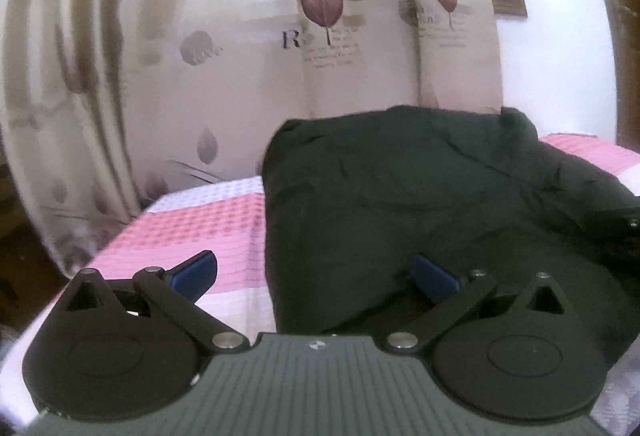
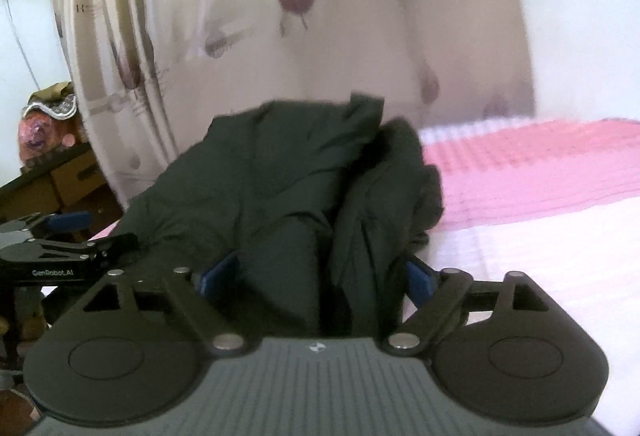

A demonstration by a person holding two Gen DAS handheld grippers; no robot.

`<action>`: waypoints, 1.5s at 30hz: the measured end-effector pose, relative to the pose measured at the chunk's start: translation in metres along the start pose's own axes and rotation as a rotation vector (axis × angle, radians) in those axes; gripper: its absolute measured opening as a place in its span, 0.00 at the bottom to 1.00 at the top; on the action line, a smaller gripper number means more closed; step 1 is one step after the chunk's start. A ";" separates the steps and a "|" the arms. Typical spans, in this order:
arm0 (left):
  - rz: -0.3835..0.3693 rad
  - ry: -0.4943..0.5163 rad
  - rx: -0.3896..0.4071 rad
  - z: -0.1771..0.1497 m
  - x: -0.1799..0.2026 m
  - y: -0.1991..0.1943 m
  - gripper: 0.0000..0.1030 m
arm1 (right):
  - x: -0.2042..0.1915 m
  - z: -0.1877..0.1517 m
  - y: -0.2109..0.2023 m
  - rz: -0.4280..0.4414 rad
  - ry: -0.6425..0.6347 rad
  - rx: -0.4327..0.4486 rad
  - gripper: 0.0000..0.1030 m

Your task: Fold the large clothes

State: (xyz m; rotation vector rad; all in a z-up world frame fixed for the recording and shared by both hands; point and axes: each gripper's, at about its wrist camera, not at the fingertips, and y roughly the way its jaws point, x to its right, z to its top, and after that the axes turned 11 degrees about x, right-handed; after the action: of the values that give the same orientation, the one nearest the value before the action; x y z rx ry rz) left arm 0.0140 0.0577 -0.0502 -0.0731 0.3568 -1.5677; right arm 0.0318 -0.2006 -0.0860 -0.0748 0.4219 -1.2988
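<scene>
Both tongs gape wide and grip nothing: left tongs (image 1: 314,274) straddle the near edge of the dark garment (image 1: 420,203), right tongs (image 2: 316,276) have a fabric ridge loosely between them. Garment lies bunched on the pink checked bed (image 1: 200,228) before the leaf-print curtain (image 1: 240,55). Judged partly folded; flattening and further folds remain.

blurred throughout, most of all the leaf-print curtain (image 2: 320,35) in the right wrist view. small print on the curtain at 12 o'clock in the left wrist view unreadable. dark garment (image 1: 420,203) cut off at 3 o'clock there, near edge hidden behind the left gripper (image 1: 316,276). clutter (image 2: 48,123) at 9 o'clock too small to identify.
</scene>
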 end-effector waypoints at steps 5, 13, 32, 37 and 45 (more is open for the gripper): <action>0.067 -0.040 0.051 0.007 0.007 -0.026 1.00 | -0.015 -0.005 -0.037 -0.003 -0.073 0.122 1.00; 0.115 -0.105 0.078 0.022 0.006 -0.041 1.00 | -0.029 -0.007 -0.048 0.027 -0.117 0.090 1.00; 0.136 -0.059 0.205 0.043 0.025 -0.071 1.00 | -0.031 -0.013 -0.049 0.020 -0.078 0.045 1.00; 0.076 -0.056 0.175 0.047 0.030 -0.073 1.00 | -0.036 -0.012 -0.050 0.025 -0.094 0.047 1.00; 0.026 -0.153 0.134 0.046 0.022 -0.071 1.00 | -0.042 -0.008 -0.054 0.013 -0.134 0.060 1.00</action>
State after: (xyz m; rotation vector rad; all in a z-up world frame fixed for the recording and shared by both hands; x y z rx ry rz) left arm -0.0426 0.0268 0.0085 -0.0832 0.1317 -1.5456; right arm -0.0289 -0.1744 -0.0669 -0.1077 0.2683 -1.2844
